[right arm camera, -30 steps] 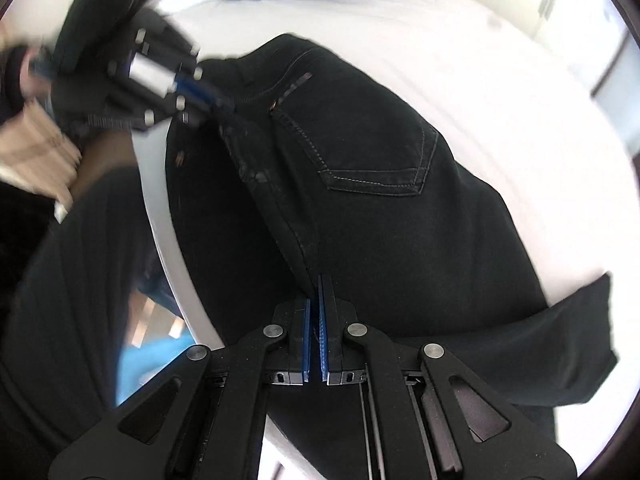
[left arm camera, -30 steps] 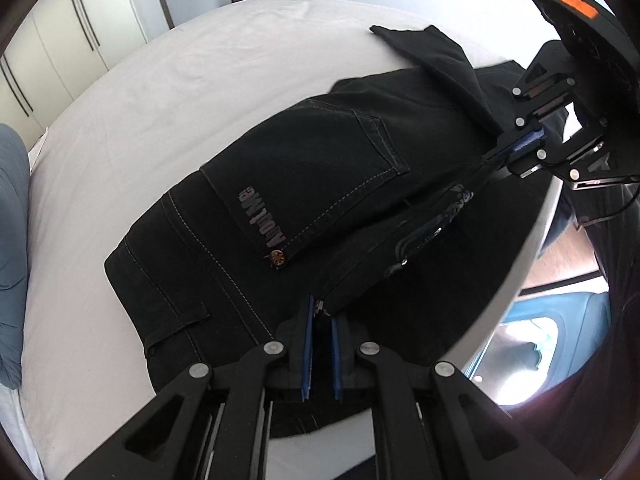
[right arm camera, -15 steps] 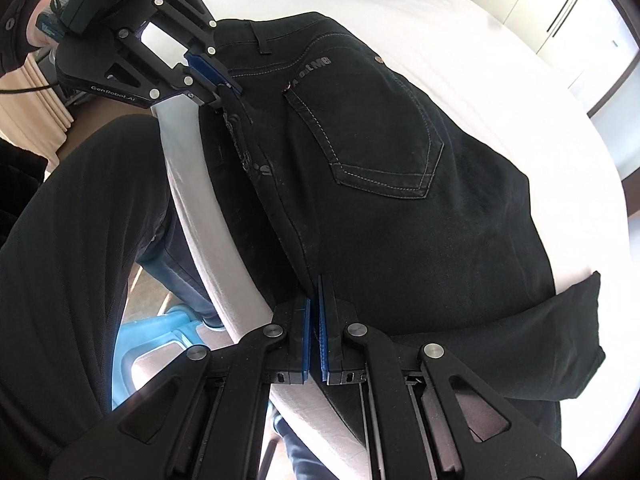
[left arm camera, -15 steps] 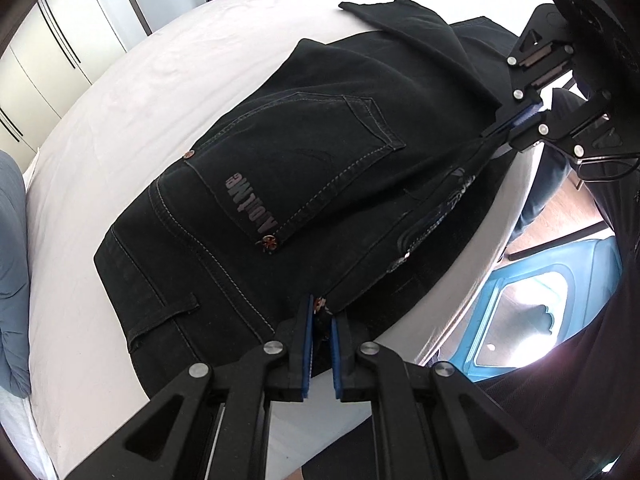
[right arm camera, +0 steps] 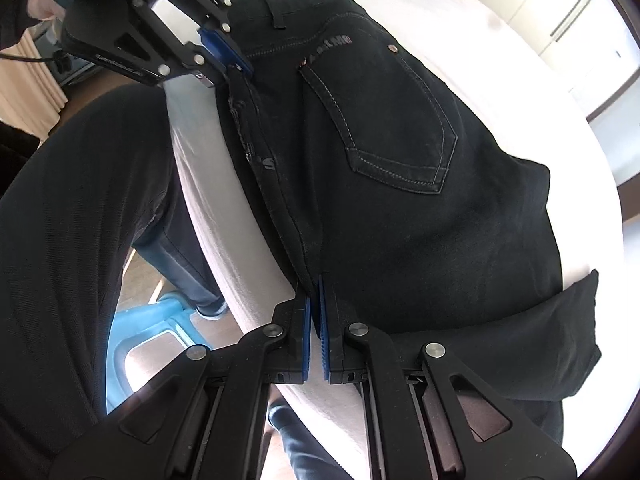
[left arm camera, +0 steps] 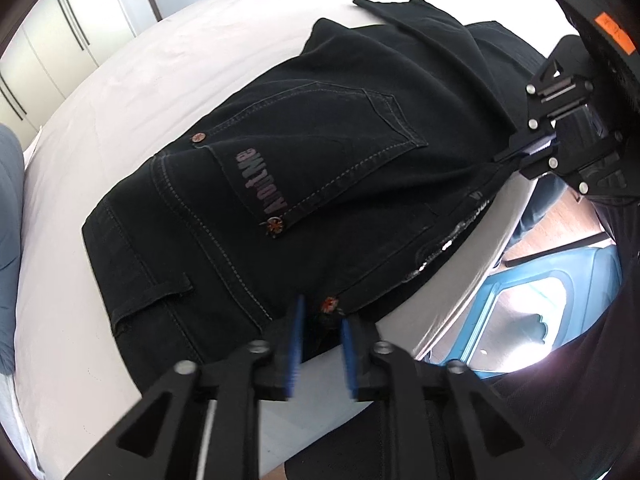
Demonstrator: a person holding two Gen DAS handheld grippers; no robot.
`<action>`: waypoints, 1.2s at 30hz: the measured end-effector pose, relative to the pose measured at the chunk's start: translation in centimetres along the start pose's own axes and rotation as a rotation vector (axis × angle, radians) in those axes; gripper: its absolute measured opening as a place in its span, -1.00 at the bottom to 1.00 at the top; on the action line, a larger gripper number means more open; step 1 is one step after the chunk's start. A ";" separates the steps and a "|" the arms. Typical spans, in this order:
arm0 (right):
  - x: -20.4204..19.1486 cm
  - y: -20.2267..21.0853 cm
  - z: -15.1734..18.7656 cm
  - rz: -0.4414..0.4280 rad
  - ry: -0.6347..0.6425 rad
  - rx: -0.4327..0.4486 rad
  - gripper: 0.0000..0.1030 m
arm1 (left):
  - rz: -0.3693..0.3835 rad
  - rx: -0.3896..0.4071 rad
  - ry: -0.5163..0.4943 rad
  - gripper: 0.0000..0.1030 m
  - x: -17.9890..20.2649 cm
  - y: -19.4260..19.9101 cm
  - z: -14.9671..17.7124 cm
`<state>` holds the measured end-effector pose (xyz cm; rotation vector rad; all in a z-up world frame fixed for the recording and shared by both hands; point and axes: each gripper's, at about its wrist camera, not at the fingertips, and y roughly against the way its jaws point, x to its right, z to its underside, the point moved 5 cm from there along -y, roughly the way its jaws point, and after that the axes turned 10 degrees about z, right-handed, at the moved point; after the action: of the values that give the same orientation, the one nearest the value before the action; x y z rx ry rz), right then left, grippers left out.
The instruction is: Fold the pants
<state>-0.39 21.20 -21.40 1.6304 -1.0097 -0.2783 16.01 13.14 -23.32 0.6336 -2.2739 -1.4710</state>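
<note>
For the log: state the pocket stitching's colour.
Pale grey pocket stitching on black pants; clearest in the right wrist view.

Both pictures are bright, lit by daylight. The white bed sheet (left arm camera: 132,92) shines so much that it looks almost blank, and in the right wrist picture its far side (right arm camera: 580,92) is washed out. The black pants (left arm camera: 320,168) are very dark, so their folds are hard to see (only the pale stitching stands out). The left gripper (left arm camera: 320,344) looks smeared and blurry. The right gripper (right arm camera: 314,320) is sharp. Both pictures are round, with dark corners. Straight lines bend near the edges, like the cupboard doors (left arm camera: 68,40).
</note>
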 end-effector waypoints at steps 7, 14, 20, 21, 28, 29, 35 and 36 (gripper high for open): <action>0.5 -0.8 0.0 -0.024 -0.125 0.004 -0.86 | -0.020 0.042 0.077 0.44 -0.2 3.8 1.1; 0.9 -0.8 0.1 -0.046 -0.210 0.038 -0.66 | 0.024 0.221 0.191 0.44 -0.1 6.0 -4.1; 1.8 1.6 1.2 -0.136 -0.335 0.123 0.60 | 0.020 0.078 0.187 0.26 1.2 -2.2 -7.1; 2.1 2.0 1.7 -0.140 -0.354 0.127 0.60 | 0.008 0.060 0.190 0.28 1.1 -3.3 -6.9; 10.6 5.0 6.7 -0.067 -0.668 0.156 0.60 | 0.016 0.116 0.305 0.09 0.5 -0.7 -6.5; 12.7 5.0 7.3 -0.058 -0.731 0.146 0.60 | 0.028 0.146 0.316 0.09 0.7 0.1 -6.9; 27.0 3.0 8.9 -0.014 -1.054 0.087 0.60 | 0.073 0.218 0.336 0.09 1.4 -0.2 -12.1; 29.2 2.5 8.7 0.022 -1.080 0.085 0.60 | 0.072 0.190 0.339 0.09 1.2 -1.4 -12.4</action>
<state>10.40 -6.04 -12.70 1.5124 -1.8391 -1.1910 21.67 2.60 -19.66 0.7815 -2.1558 -1.0309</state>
